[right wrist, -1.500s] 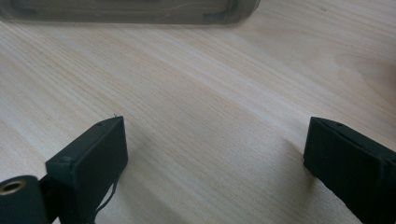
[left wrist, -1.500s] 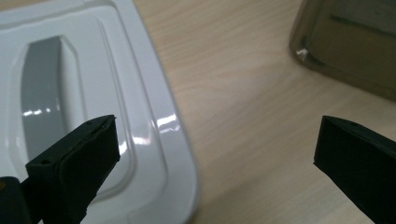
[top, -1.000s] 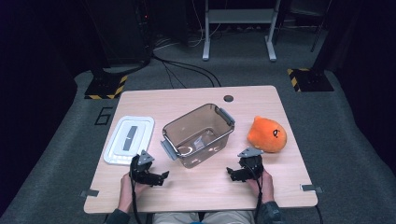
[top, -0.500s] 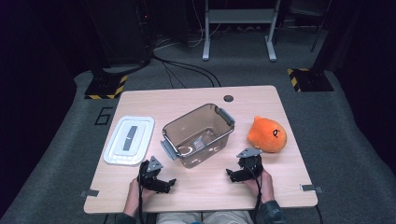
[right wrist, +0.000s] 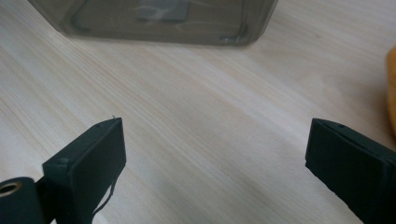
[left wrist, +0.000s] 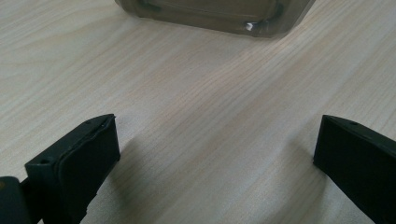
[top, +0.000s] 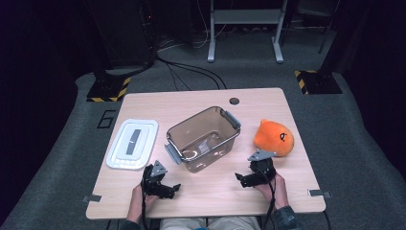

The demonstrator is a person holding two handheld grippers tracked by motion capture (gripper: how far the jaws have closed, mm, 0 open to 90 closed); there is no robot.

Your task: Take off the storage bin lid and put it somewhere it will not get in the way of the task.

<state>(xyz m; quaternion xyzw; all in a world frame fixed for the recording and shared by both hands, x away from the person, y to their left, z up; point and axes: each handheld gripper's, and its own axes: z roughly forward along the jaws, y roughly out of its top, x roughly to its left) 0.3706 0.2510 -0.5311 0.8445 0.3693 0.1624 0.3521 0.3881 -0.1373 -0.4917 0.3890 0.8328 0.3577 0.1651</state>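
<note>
A clear brownish plastic bin [top: 203,138] with grey handles stands empty in the middle of the wooden table [top: 206,103]. Its white lid [top: 132,143] lies flat to the left. An orange plush toy [top: 273,137] sits to the right of the bin. My left gripper [top: 168,189] rests low near the front edge, open, with bare wood between its jaws; the bin's base [left wrist: 219,16] is ahead of it. My right gripper [top: 244,180] is open too, in front of the plush, with the bin [right wrist: 154,18] ahead and an orange edge of the plush [right wrist: 391,79] at its right.
A round cable hole [top: 234,101] is in the table's back edge. Beyond the table are grey carpet, floor cables [top: 191,72], a metal stand [top: 244,28] and yellow-black striped pads [top: 316,81].
My left gripper has slid right and a little toward the front edge. The right gripper has barely shifted. Both stay open.
</note>
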